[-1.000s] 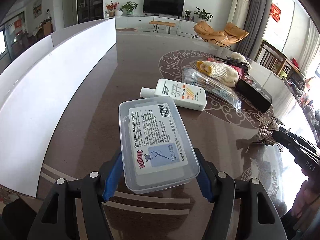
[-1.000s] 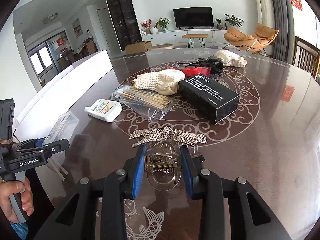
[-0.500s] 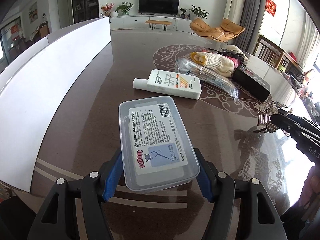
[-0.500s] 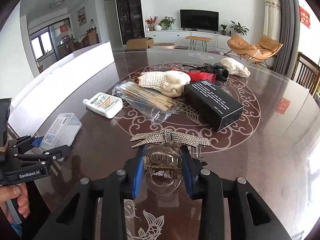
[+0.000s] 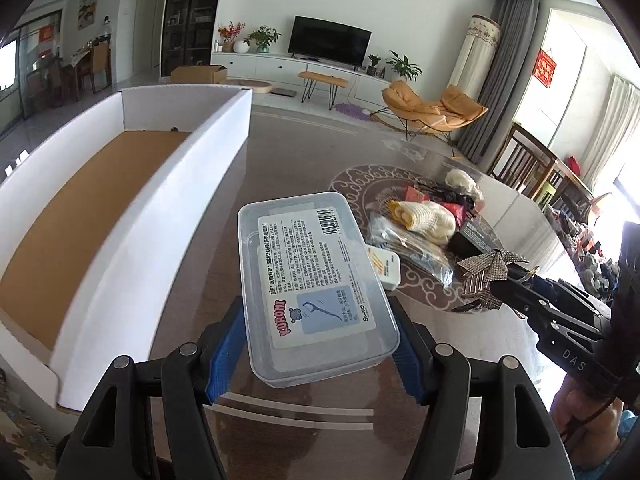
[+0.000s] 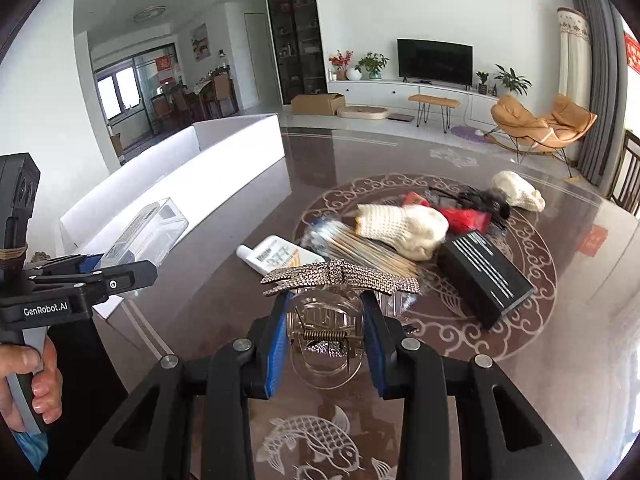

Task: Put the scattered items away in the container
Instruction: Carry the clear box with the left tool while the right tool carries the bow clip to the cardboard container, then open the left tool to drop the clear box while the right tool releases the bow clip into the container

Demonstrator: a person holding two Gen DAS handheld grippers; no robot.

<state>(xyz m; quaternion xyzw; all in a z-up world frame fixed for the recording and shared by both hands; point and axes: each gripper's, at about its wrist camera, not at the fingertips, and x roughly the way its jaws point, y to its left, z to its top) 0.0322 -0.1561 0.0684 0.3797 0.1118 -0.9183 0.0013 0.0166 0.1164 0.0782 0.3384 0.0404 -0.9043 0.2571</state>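
Container (image 5: 120,200), a white box w/ bare cardboard floor, lies open just left of and ahead of the left gripper (image 5: 316,344), whose blue pads clamp a clear floss-pick box (image 5: 312,280) held off the table (image 5: 288,168). To its right, a white bottle (image 5: 386,268), bagged sticks (image 5: 412,248), cream knit piece (image 5: 428,216) & black box (image 5: 476,236) sit scattered. Farther right, the right gripper (image 6: 325,344) grips a clear hair claw (image 6: 328,320) w/ rhinestone bow, also lifted.
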